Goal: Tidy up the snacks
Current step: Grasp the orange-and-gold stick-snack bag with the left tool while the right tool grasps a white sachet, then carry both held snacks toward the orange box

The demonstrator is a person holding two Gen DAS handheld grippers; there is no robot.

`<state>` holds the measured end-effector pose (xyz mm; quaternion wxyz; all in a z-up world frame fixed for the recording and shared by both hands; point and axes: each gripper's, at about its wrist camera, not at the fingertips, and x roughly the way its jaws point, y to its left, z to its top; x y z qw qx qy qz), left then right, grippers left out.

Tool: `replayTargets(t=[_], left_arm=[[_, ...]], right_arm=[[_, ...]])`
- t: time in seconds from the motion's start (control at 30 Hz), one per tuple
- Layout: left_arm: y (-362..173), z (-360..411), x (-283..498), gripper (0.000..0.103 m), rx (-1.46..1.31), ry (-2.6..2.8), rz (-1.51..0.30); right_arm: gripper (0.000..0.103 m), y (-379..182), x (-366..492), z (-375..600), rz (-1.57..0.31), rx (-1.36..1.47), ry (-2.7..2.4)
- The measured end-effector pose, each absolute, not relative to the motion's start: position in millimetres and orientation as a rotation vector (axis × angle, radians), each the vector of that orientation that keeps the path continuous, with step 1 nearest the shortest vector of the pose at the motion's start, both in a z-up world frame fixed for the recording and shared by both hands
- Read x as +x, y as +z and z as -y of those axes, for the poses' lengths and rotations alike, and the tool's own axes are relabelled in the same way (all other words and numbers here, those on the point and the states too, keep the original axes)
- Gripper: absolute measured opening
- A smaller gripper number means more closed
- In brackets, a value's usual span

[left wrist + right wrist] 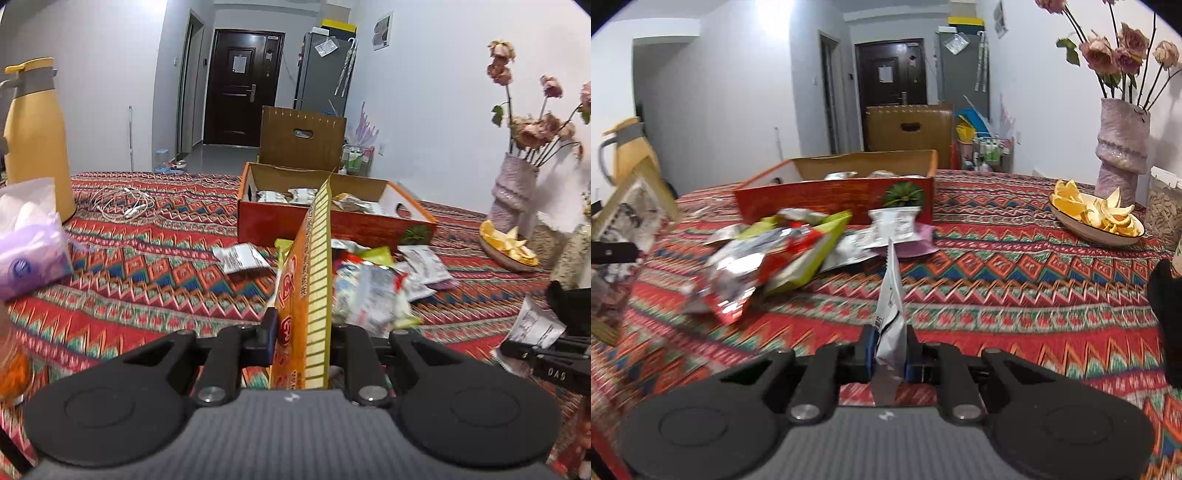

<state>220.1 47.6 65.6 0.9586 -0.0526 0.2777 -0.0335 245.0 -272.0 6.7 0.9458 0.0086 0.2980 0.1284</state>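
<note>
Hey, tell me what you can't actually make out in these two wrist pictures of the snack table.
- Left wrist view: much of the loose snack pile is hidden behind the orange packet in the left gripper; the rest is motion-blurred.
- Right wrist view: brands in the pile are unreadable from blur.
- Right wrist view: most of the red box contents sit behind its front wall.
- Right wrist view: the white packet in the right gripper is edge-on, so its print is unreadable.
</note>
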Motion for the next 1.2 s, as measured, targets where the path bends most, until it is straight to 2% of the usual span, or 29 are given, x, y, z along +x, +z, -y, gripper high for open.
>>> replayTargets(t=[0.33, 0.63, 0.93, 1.2], left_arm=[[70, -27, 160, 0.017, -0.097, -0.122, -0.562], [76, -28, 155, 0.017, -0.105, -0.128, -0.538], [106, -30, 219, 0.017, -0.056, -0.104, -0.487], [140, -26, 343, 0.017, 0.007, -0.072, -0.417]], right_arm=[[0.015, 15, 179, 254, -0.594, 0.004, 0.332], [0.015, 19, 175, 251, -0.587, -0.002, 0.337], [0.015, 47, 230, 243, -0.567, -0.032, 0.407], [0.015, 103, 349, 222, -0.49, -0.075, 0.515]])
